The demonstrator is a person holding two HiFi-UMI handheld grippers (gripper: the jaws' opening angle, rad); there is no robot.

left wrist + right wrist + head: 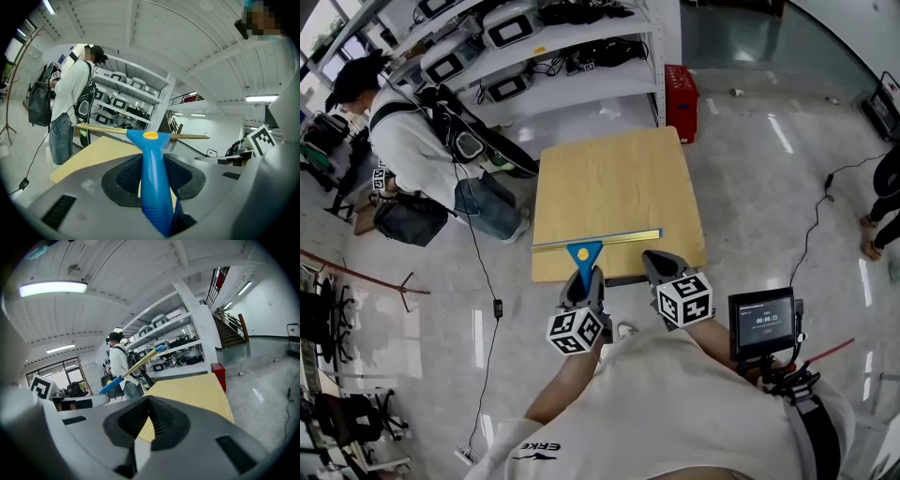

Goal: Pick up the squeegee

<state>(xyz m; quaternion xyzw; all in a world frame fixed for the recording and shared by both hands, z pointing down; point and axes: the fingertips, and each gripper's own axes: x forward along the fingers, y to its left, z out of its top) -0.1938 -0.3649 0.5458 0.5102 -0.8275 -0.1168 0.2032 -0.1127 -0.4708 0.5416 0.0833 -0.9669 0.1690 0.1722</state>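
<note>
The left gripper (585, 274) clamps the handle of the blue plastic, brass-bladed squeegee (584, 251). Its blade runs along the near edge of the pale wooden table (619, 178), seemingly just above it. The right gripper (658, 264) has its jaws together, empty.

A white shirt (609, 412) in the head view bears the black print "ERKE" near its lower edge. A small screen (761, 322) at the person's right shows a row of white digits, too small to read surely. The left cube (575, 330) and right cube (685, 299) carry black-and-white square codes, no letters.
</note>
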